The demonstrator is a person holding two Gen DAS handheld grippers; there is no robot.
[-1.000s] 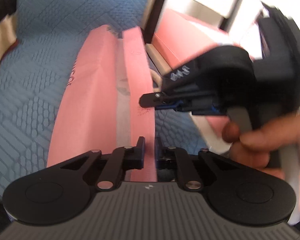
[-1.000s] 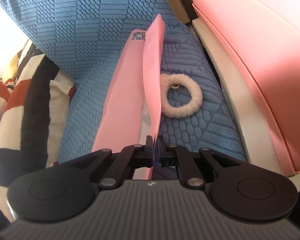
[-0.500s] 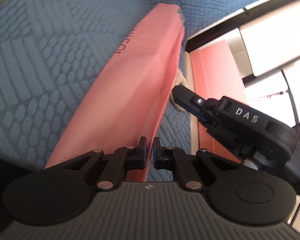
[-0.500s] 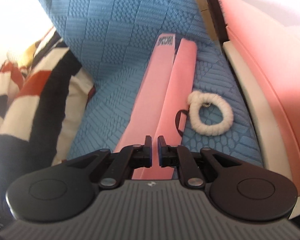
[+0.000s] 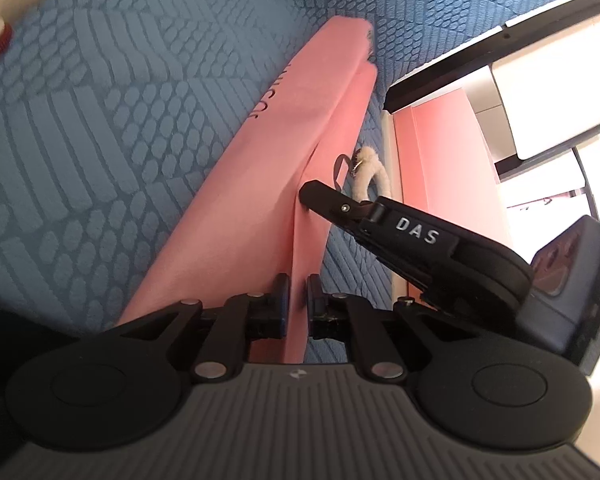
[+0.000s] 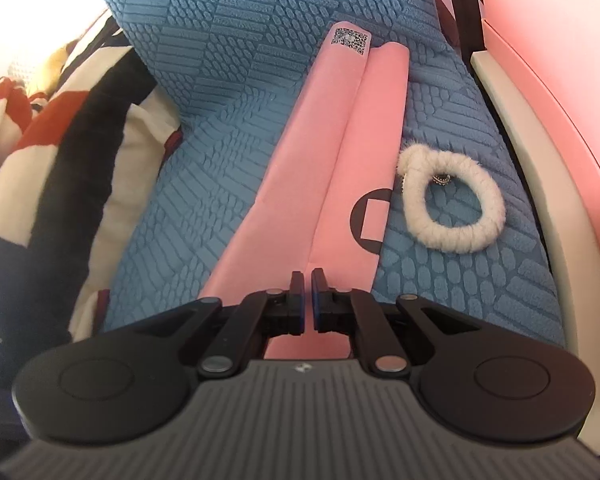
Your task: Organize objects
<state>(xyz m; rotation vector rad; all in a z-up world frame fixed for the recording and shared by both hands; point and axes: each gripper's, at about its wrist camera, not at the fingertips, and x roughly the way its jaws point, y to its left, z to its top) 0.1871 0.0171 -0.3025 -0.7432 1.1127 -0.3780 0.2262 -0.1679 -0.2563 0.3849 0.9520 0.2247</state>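
Left tool (image 5: 298,300) pinching pink bag (image 5: 236,200); long axis runs away.

You see a blue textured sofa cover (image 6: 228,184), striped blanket (image 6: 40,152) at left, pink panel (image 6: 560,80) w/ cream edge at right; bright daylight.

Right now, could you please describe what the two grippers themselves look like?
Both look alike. The left gripper has matte black linkage arms with silver rivets, two round black discs and a ribbed grey body bearing a small logo. The right gripper matches, with blue lining inside its jaws; the left view shows white "DAS" lettering on it.
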